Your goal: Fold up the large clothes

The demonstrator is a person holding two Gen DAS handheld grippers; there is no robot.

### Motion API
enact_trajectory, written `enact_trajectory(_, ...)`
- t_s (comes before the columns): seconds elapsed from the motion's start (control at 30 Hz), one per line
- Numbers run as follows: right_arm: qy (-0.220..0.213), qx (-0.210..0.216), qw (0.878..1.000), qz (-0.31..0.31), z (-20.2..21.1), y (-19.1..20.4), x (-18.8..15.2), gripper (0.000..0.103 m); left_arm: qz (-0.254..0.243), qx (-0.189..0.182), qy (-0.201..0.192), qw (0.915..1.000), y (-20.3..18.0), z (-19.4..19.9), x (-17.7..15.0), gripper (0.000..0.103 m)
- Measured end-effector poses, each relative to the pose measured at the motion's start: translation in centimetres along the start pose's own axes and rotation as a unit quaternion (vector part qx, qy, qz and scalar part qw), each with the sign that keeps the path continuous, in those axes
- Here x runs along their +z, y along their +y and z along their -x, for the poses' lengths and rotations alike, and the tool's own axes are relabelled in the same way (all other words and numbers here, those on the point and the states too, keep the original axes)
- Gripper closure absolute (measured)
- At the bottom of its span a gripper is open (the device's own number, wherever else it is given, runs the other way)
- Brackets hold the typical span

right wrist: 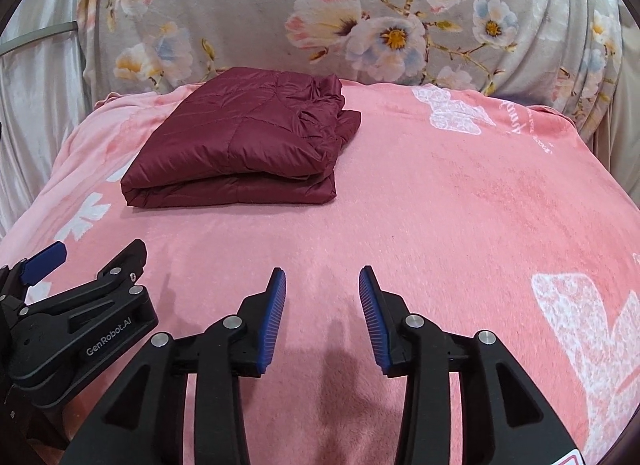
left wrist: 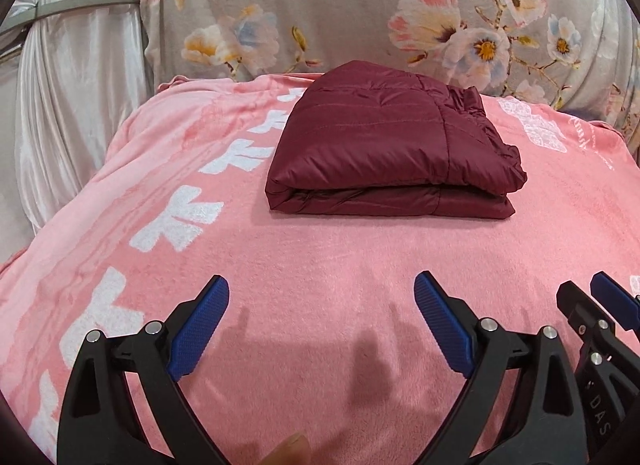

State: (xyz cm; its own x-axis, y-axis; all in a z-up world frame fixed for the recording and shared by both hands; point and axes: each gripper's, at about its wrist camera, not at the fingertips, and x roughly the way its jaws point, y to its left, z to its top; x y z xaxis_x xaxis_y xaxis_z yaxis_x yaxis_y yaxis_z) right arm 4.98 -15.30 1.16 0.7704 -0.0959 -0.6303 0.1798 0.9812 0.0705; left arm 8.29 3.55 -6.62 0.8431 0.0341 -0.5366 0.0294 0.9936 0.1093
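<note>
A dark red quilted jacket lies folded into a thick rectangle on the pink blanket, its folded edge facing me. From the right wrist view the same jacket sits at the far left of the blanket. My left gripper hovers over the near part of the blanket, well short of the jacket, open wide with nothing between its blue pads. My right gripper is beside it, also short of the jacket, open with a narrower gap and nothing in it.
A grey floral fabric rises behind the blanket. Pale satin curtains hang at the left. The right gripper's fingers show at the lower right of the left wrist view; the left gripper's body fills the right wrist view's lower left.
</note>
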Motion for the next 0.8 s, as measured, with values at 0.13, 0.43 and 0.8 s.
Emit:
enact_trajectory(0.13,0.003,-0.002,1.0,0.006,-0.12,0.3,-0.07,0.064,-0.003,0.005,0.0,1.0,-0.19,-0.01,-0.09,0.011)
enact_trajectory(0.43,-0.005,-0.008,1.0,0.017,0.22,0.87,-0.23,0.063,-0.005,0.009,0.005,0.9999,-0.28,-0.17,-0.24,0.011)
enact_trajectory(0.8,-0.005,-0.008,1.0,0.018,0.21,0.96,-0.22,0.063,-0.006,0.008,0.001,0.9999,-0.35,-0.02,-0.29,0.011)
